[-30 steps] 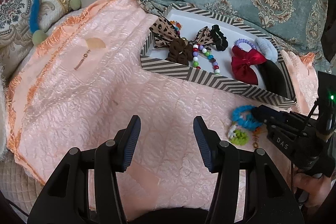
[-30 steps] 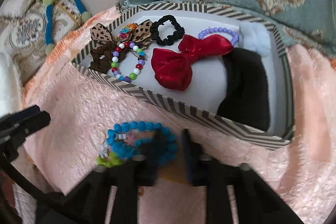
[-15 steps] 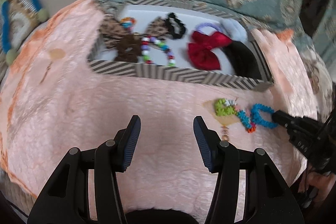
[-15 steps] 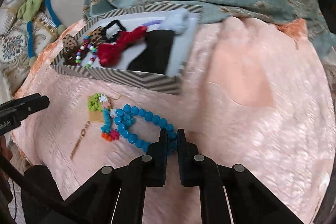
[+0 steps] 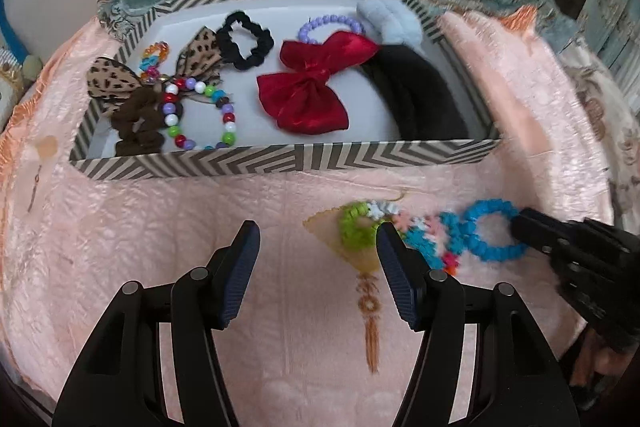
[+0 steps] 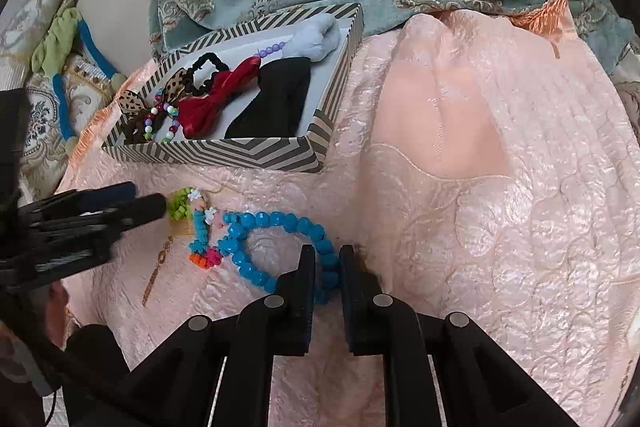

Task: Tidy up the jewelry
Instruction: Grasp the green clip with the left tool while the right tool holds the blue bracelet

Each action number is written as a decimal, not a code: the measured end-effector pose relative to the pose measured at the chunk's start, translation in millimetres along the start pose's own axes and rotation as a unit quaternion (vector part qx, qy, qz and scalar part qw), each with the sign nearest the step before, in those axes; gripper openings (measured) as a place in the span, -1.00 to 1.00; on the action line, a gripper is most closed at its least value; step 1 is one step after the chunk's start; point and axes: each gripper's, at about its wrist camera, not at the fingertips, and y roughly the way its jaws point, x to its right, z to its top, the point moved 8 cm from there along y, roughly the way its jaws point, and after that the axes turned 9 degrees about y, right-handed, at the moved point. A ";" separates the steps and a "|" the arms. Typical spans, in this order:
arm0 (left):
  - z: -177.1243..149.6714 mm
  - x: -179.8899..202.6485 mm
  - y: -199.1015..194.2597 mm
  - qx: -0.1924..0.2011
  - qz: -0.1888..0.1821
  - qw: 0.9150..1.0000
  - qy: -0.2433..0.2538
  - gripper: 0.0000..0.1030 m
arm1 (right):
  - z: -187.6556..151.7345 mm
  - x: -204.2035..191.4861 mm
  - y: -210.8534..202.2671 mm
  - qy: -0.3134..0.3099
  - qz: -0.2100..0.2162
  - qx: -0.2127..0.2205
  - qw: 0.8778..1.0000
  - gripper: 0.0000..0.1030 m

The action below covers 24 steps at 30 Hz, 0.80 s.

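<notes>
Bare bedspread, blocked on two sides

Open pink bedspread [image 5: 152,235] lies ahead of the left claw [image 5: 316,247]; the striped box [image 5: 280,161] walls the far side, and a green hair tie [image 5: 356,227] touches its right finger.

The right gripper [image 6: 326,259] covers the near stretch of the blue bead bracelet [image 6: 276,223], so those beads can't be seen in the right wrist view. In the left wrist view the left gripper's right finger [image 5: 394,267] hides part of the green hair tie [image 5: 354,227] — the colourful bits beside it are blurry. The box's front wall [image 5: 280,163] cuts off the multicolour bead bracelet [image 5: 200,119].
</notes>
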 end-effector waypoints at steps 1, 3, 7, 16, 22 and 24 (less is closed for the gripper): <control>0.1 0.7 4.5 -0.003 0.000 1.000 0.002 0.18 | -0.1 0.2 1.4 0.000 0.001 0.000 1.000 -0.77; -0.3 3.7 15.5 -0.010 -0.012 1.000 0.001 0.13 | 0.4 -0.1 3.1 0.003 0.009 0.001 1.000 -0.64; 2.1 5.7 17.6 0.011 -0.044 0.999 -0.013 -0.58 | 0.1 -8.5 4.8 -0.010 0.016 0.007 1.000 -0.39; -2.1 -5.7 -17.1 0.030 -0.053 0.998 -0.022 -0.76 | 6.3 -18.1 -18.2 -0.030 0.017 0.034 0.999 -0.85; -3.0 -26.4 -55.3 0.059 -0.038 0.997 -0.042 -0.76 | 15.3 -38.5 -46.4 -0.045 0.028 0.060 0.997 -0.85; -2.3 -31.3 -65.8 0.068 -0.031 0.996 -0.046 -0.76 | 16.9 -46.5 -55.5 -0.051 0.034 0.067 0.996 -0.85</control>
